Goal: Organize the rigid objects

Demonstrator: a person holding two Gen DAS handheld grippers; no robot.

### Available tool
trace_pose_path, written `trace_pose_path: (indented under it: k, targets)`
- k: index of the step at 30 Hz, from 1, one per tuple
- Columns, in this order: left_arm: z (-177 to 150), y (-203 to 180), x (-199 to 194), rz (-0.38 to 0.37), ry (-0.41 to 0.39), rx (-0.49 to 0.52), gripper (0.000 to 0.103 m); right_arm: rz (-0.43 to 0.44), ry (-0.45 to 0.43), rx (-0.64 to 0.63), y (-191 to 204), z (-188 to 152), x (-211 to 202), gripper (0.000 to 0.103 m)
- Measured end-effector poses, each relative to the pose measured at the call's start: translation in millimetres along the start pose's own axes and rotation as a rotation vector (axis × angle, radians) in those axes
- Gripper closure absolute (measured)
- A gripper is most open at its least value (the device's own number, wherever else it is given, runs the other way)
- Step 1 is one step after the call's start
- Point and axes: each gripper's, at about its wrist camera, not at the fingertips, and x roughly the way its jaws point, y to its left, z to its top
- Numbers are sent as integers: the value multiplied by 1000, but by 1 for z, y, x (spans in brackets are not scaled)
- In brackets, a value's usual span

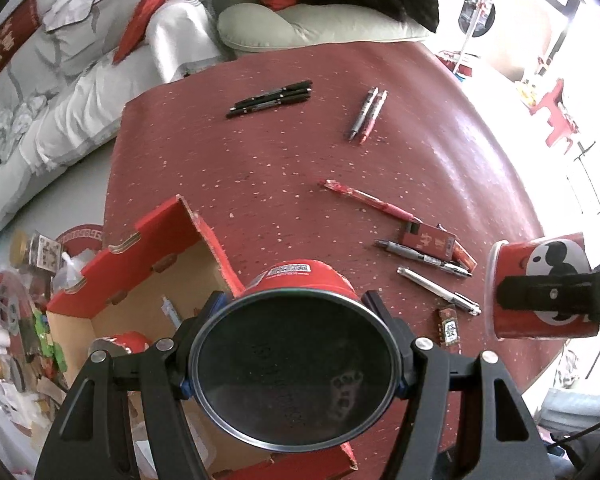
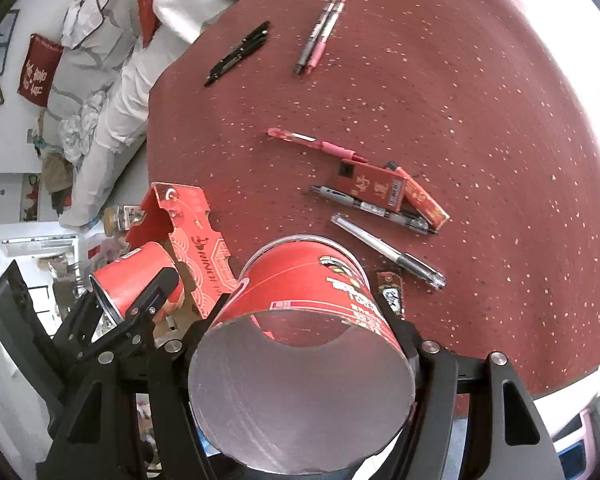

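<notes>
My left gripper [image 1: 296, 300] is shut on a red can [image 1: 300, 276] whose dark clear lid faces the camera, held above the corner of an open red cardboard box [image 1: 140, 248]. My right gripper [image 2: 300, 308] is shut on a red tube [image 2: 300, 280]; its open, silver-lined end faces the camera. In the left wrist view that tube [image 1: 540, 264] hangs at the right, over the table. In the right wrist view the left gripper [image 2: 152, 292] and its can [image 2: 136, 272] show at the left. Another red can [image 1: 128, 342] lies inside the box.
On the red speckled tablecloth [image 1: 260, 168] lie several black pens [image 1: 270, 98], two pens [image 1: 368, 114], a red pen [image 1: 368, 200], a small red carton [image 1: 436, 240], a grey pen [image 1: 424, 258], a silver pen [image 1: 438, 290] and a small tile [image 1: 449, 326]. A sofa with cushions [image 1: 80, 80] stands behind.
</notes>
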Motion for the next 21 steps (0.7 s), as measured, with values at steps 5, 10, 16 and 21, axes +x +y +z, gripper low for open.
trace_pose_path:
  k: [5,10,16,21]
  targets:
    - [-7,14,-4,8,-4,-36,31,-4,7,-38,16,0,5,35]
    - [-14,31,-7,18,-4,-82,31,-7,21,-77,33,-2,11,35]
    - [-23,51,-10,33,-5,-132,31,-5,35,-125,53,-2,17,35]
    - [-32,67,-12,44,-4,-173,31,-1,50,-165,71,-2,24,35]
